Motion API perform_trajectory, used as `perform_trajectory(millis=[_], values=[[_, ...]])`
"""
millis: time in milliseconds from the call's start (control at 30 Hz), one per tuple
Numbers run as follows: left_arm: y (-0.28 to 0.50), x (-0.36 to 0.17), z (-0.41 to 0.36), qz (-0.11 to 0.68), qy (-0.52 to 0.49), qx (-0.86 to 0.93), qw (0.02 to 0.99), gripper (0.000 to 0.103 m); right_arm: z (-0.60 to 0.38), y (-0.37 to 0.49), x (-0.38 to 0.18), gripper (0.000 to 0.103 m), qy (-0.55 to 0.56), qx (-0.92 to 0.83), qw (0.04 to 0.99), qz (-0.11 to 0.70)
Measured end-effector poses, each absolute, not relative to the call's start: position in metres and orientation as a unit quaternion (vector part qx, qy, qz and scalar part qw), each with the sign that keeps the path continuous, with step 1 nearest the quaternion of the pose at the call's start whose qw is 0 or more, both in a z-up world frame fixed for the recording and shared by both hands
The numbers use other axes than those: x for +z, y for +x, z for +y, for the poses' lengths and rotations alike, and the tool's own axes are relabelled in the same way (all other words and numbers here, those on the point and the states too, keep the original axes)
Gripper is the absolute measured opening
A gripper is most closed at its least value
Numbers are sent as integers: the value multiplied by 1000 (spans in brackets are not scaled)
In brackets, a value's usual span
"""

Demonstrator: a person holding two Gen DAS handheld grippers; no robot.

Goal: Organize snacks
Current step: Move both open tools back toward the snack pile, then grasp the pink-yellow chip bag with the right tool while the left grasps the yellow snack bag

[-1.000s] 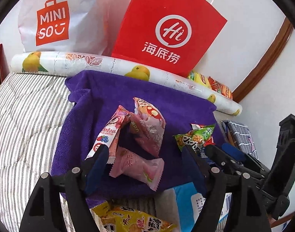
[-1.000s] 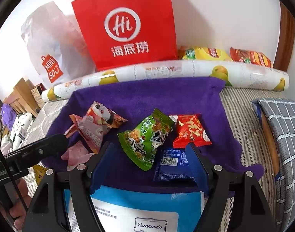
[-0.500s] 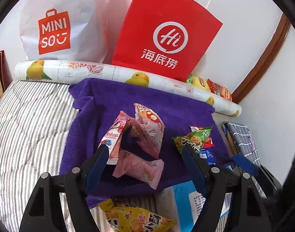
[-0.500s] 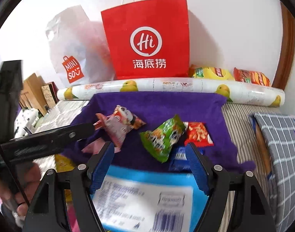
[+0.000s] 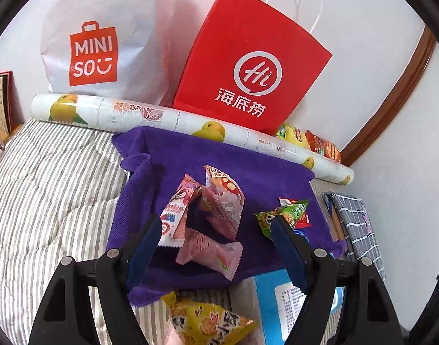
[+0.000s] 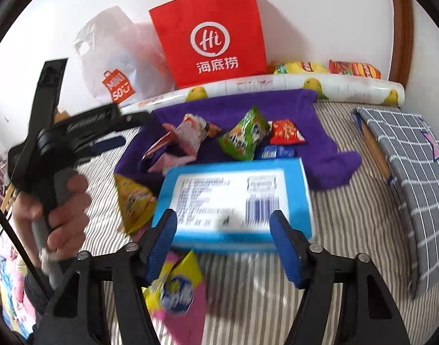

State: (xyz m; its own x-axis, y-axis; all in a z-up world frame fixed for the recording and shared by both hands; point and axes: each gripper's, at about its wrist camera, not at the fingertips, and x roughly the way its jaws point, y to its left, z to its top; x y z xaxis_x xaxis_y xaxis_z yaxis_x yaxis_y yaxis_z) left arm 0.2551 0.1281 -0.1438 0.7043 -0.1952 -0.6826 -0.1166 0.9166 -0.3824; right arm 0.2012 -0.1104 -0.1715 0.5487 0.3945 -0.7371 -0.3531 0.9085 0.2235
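On the striped bed [image 6: 348,230], your right gripper [image 6: 222,240] is closing, empty, just short of the blue box [image 6: 236,201]. Your left gripper [image 5: 216,247] hangs open over pink snack packets [image 5: 211,250] on the purple towel [image 5: 248,172]; bags lean against the wall.

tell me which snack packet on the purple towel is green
The green crinkly snack packet, lying beside the small red packet near the middle of the purple towel. The other packets there are pink, red or dark blue.

Small snack packets [image 5: 216,215] scattered on purple towel [image 5: 248,169]
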Motion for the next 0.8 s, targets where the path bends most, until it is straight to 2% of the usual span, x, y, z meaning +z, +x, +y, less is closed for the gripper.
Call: perform_trajectory(millis=[67, 367, 700, 800], values=[[248, -141, 130, 384, -207, -24, 900, 77, -108, 191, -170, 62, 18, 215, 878, 428], [188, -128, 154, 389, -185, -3, 902, 77, -86, 164, -180, 62, 15, 243, 860, 448], [146, -156, 167, 425, -179, 0, 887, 77, -67, 159, -211, 63, 12, 217, 856, 469], [144, -160, 161, 430, -165, -6, 887, 77, -72, 155, -209, 57, 21, 222, 859, 461]])
